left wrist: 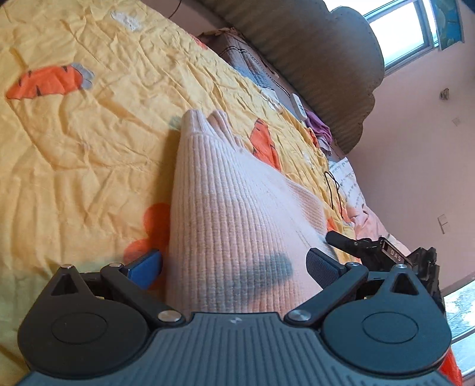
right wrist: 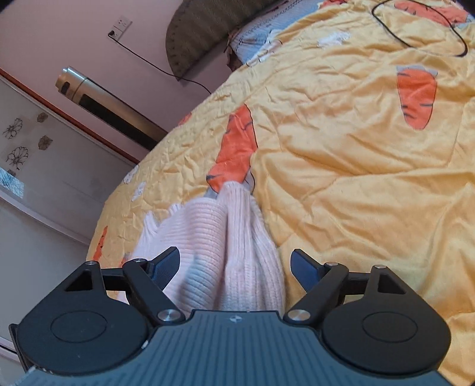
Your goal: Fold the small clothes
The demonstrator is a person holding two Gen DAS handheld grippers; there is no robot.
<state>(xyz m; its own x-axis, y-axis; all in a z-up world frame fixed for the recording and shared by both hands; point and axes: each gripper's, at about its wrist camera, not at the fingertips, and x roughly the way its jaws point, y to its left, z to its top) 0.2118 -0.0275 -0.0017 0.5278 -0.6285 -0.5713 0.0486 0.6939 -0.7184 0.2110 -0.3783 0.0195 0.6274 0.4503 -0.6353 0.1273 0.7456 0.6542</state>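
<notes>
A pale pink ribbed knit garment (left wrist: pixel 225 202) lies on the yellow carrot-print quilt (left wrist: pixel 89 142). My left gripper (left wrist: pixel 234 267) hangs just over its near end with the jaws wide. One blue pad (left wrist: pixel 147 268) sits by the cloth's left edge and the other pad (left wrist: pixel 322 267) by its right edge, neither visibly squeezing it. The right gripper's black finger (left wrist: pixel 341 240) shows at the garment's right side. In the right wrist view the same garment (right wrist: pixel 225 237) lies bunched in folds between my right gripper's (right wrist: pixel 234 267) spread fingers. Its right pad (right wrist: pixel 304 271) stands clear of the cloth.
A grey padded headboard (left wrist: pixel 311 59), pillows (left wrist: pixel 252 68), a white remote (left wrist: pixel 298 107) and purple cloth (left wrist: pixel 319 124) line the bed's far side. A black cable loop (right wrist: pixel 415 29) lies on the quilt. A silver tower appliance (right wrist: pixel 109 104) and a wall socket (right wrist: pixel 120 26) stand beyond the bed's edge.
</notes>
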